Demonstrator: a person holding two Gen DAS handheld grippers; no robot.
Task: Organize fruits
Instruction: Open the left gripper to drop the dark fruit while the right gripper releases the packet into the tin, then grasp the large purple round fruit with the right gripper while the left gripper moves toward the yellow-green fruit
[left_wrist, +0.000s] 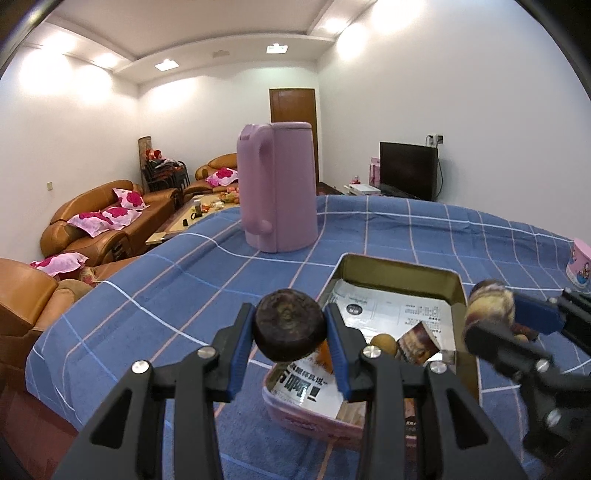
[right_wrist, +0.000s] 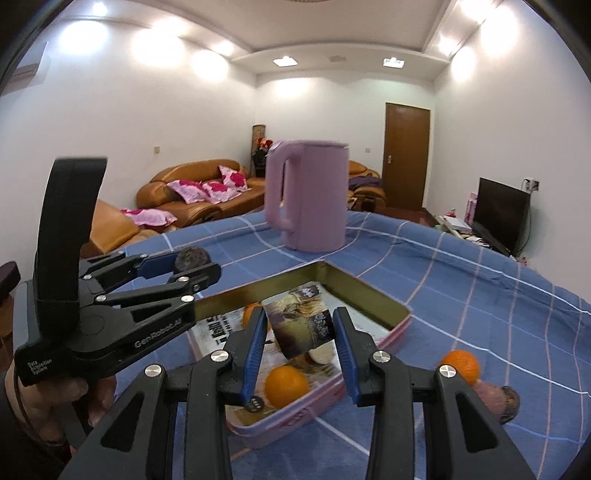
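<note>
Your left gripper (left_wrist: 289, 334) is clamped on a dark, round fruit (left_wrist: 288, 324), its blue pads pressing each side, and it hangs above the near left corner of the open pink tin (left_wrist: 400, 271). Your right gripper (right_wrist: 300, 332) is closed on a mottled brown-and-purple fruit (right_wrist: 301, 326), blurred so that its kind cannot be told, and holds it over the middle of the same tin. The tin lies on the blue checked cloth (left_wrist: 155, 295), lined with printed paper (left_wrist: 391, 314), and one orange (right_wrist: 287, 386) already sits inside near its front wall. A second orange (right_wrist: 461, 363) rests on the cloth outside the tin, just right of it, beside a pinkish-brown fruit (right_wrist: 496, 400). A pink kettle (left_wrist: 277, 188) stands upright on the cloth beyond the tin, well apart from both grippers.
</note>
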